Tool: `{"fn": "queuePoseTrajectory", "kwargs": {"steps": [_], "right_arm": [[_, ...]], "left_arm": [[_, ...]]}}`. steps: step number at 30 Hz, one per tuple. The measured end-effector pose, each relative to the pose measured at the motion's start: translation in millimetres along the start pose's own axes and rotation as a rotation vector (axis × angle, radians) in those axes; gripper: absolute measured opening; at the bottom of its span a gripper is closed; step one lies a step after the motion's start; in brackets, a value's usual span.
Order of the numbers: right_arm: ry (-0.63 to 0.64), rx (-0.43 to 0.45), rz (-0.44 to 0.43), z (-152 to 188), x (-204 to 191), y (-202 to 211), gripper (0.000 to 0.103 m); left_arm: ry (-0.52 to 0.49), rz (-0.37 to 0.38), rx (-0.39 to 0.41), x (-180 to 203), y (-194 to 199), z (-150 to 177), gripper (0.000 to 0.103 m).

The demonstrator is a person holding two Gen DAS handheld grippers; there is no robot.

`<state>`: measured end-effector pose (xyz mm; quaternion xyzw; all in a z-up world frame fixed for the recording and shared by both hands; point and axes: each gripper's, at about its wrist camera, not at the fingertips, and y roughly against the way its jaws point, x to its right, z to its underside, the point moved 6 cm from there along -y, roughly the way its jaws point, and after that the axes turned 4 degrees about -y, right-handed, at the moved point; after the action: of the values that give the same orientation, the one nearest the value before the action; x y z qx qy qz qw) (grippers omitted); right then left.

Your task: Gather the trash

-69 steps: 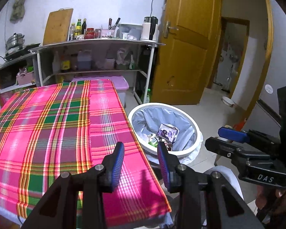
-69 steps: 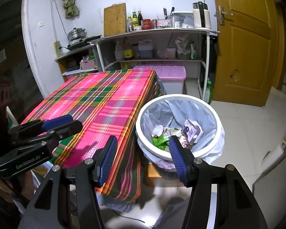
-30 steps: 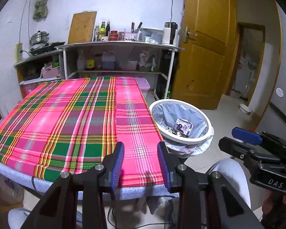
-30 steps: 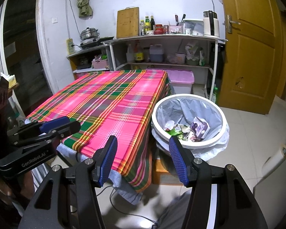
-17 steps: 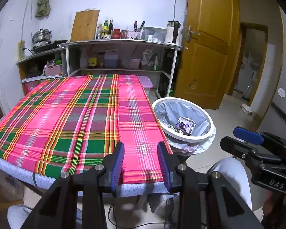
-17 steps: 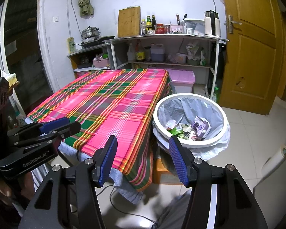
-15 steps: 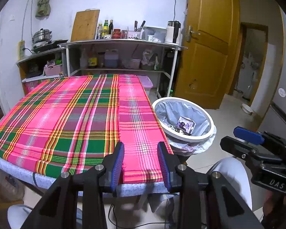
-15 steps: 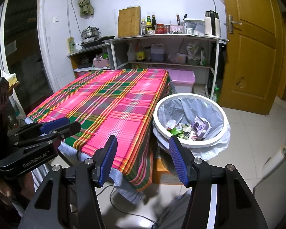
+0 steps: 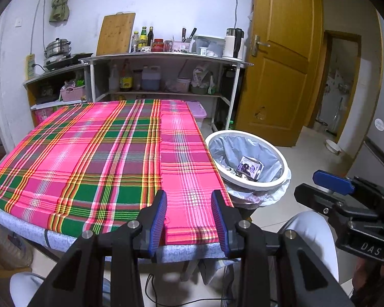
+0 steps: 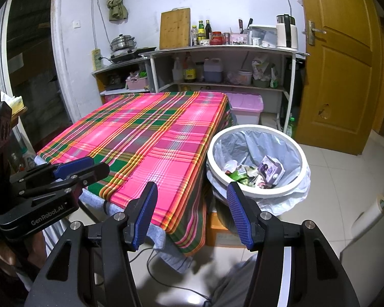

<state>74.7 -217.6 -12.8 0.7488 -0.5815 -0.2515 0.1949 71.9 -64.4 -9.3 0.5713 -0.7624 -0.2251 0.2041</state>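
- While both grippers hang short of the table's near edge, the left gripper (image 9: 189, 217) and right gripper (image 10: 192, 212) each stand with jaws apart and nothing between the pads.
- No trash shows on the plaid tablecloth (image 9: 110, 153); the collected trash sits in the white waste bin (image 10: 258, 194), which stands on the floor just beside the table's right side.
- From either gripper the bin lies ahead and to the right; the right gripper looks nearer to it.
- Inside its pale liner bag (image 10: 243, 143) lie a purple printed carton (image 10: 270, 170), green wrappers (image 10: 239, 175) and crumpled scraps.
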Motion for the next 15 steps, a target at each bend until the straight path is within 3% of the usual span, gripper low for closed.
{"fn": "queuePoseTrajectory", "kwargs": {"steps": [15], "right_arm": [[0.001, -0.002, 0.0, 0.1, -2.3, -0.8, 0.057]], "left_arm": [[0.002, -0.003, -0.006, 0.6, -0.9, 2.9, 0.036]]}}
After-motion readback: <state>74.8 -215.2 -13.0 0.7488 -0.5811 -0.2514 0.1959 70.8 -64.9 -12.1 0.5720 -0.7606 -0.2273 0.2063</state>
